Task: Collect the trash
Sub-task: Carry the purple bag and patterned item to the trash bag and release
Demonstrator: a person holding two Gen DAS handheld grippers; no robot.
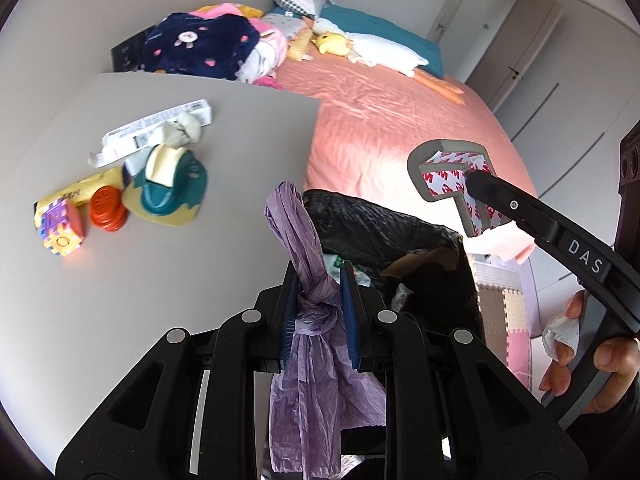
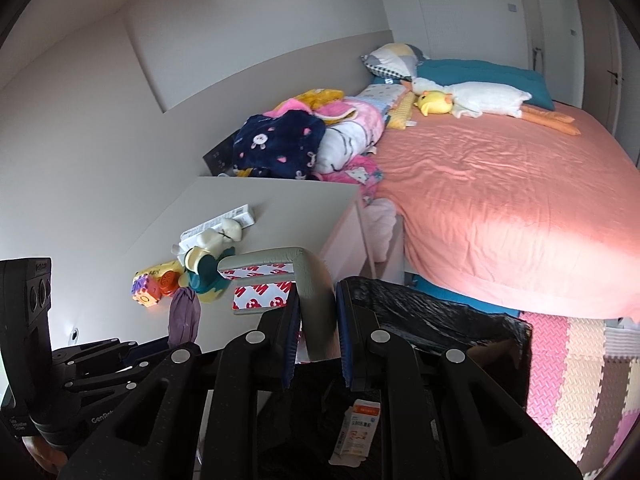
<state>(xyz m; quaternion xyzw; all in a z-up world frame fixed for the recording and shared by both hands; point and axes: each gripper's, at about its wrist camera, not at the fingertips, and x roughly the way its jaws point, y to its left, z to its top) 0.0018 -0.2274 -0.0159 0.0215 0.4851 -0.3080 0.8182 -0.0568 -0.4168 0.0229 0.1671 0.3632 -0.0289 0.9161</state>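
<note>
My left gripper (image 1: 318, 300) is shut on the knot of a crumpled purple plastic bag (image 1: 296, 216), which sticks up past the fingers and hangs below them. It hovers at the near rim of a bin lined with a black bag (image 1: 384, 224). In the right wrist view, my right gripper (image 2: 318, 312) is shut on a grey L-shaped corner guard (image 2: 308, 276) backed with red-and-white tape. That guard (image 1: 448, 172) hangs above the bin's far side in the left wrist view. A small carton (image 2: 356, 428) lies inside the bin (image 2: 440, 316).
A white nightstand (image 1: 200, 280) left of the bin carries a foam cube (image 1: 60, 232), orange discs (image 1: 107, 208), a teal-and-cream toy (image 1: 168, 188) and a white box (image 1: 160, 124). A bed with a pink sheet (image 2: 500, 200) stands behind. Foam mats (image 2: 580, 380) cover the floor.
</note>
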